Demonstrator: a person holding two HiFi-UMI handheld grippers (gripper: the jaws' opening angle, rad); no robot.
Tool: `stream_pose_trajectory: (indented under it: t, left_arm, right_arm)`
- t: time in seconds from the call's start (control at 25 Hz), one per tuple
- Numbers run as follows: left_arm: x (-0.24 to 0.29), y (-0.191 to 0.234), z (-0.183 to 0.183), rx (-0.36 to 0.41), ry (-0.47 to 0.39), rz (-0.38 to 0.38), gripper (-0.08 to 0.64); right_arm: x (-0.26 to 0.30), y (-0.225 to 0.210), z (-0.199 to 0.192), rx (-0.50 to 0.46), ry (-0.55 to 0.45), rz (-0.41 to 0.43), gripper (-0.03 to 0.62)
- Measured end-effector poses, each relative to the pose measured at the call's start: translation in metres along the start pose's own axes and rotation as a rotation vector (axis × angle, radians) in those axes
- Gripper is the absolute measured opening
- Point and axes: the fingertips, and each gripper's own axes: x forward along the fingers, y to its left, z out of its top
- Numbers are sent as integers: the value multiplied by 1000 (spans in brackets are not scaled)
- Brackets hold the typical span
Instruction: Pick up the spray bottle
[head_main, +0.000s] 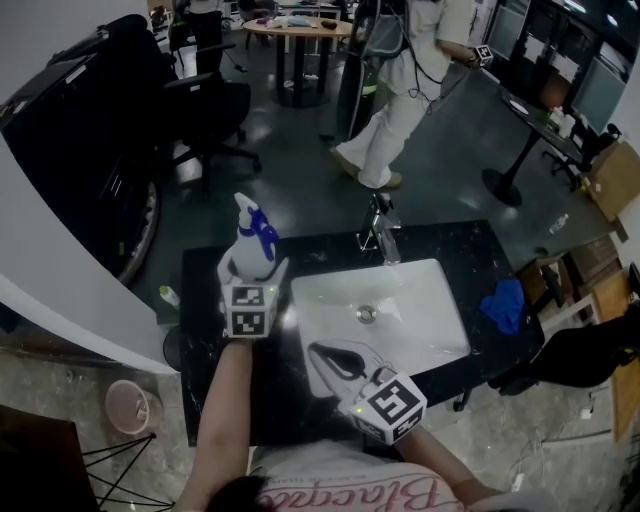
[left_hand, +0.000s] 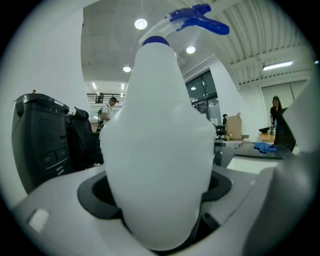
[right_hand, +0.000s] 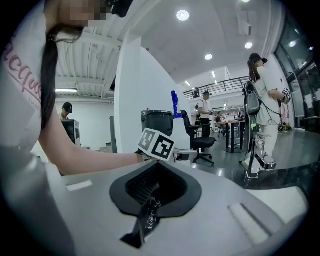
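The spray bottle (head_main: 247, 243) is white with a blue trigger head and stands upright at the left end of the black counter (head_main: 455, 245). My left gripper (head_main: 251, 270) is shut on its lower body. In the left gripper view the white bottle (left_hand: 160, 145) fills the middle, squeezed between the two jaws, with its blue nozzle at the top. My right gripper (head_main: 337, 358) hovers over the near edge of the white sink (head_main: 445, 300), its black jaws together and holding nothing. From the right gripper view, the left gripper's marker cube (right_hand: 156, 145) and the bottle's blue nozzle (right_hand: 174, 107) show ahead.
A chrome faucet (head_main: 378, 232) stands behind the sink. A blue cloth (head_main: 503, 303) lies at the counter's right end. A small green object (head_main: 168, 295) sits left of the counter, a pink bin (head_main: 130, 405) on the floor. A person (head_main: 400, 90) walks beyond; an office chair (head_main: 205, 110) stands far left.
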Motion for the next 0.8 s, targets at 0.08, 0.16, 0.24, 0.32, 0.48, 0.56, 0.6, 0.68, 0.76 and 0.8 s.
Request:
stream_pose_trajectory:
  t: [0.08, 0.16, 0.24, 0.32, 0.48, 0.56, 0.6, 0.68, 0.76, 0.8]
  left_arm:
    - [-10, -1, 8, 1, -12, 1, 422]
    - [-22, -3, 17, -1, -25, 0, 422]
    - [-35, -5, 26, -2, -40, -4, 422]
    - [-49, -7, 37, -5, -56, -11, 422]
    - [-80, -14, 61, 4, -85, -20, 422]
    - [-97, -16, 73, 18, -98, -21, 423]
    - [-104, -17, 79, 24, -105, -21, 423]
    - [-118, -19, 90, 26, -118, -26, 423]
    - [-131, -23, 99, 10, -130, -44, 423]
    - [-138, -25, 103, -1, -136, -56, 423]
  right_arm:
    - [-3, 1, 2, 0, -1, -4, 2]
    - [-5, 3, 4, -14, -6, -4, 1]
    - [-7, 4, 6, -22, -14, -7, 1]
    - [-10, 4, 10, -21, -27, -13, 0]
    - [-17, 5, 18, -26, -51, -30, 0]
    - [-20, 6, 23, -29, -72, -37, 0]
    - [-21, 6, 26, -30, -81, -42, 0]
    - [-23, 6, 29, -30, -94, -48, 0]
    - [-24, 8, 32, -33, -108, -48, 0]
    - [-25, 9, 33, -38, -114, -47, 0]
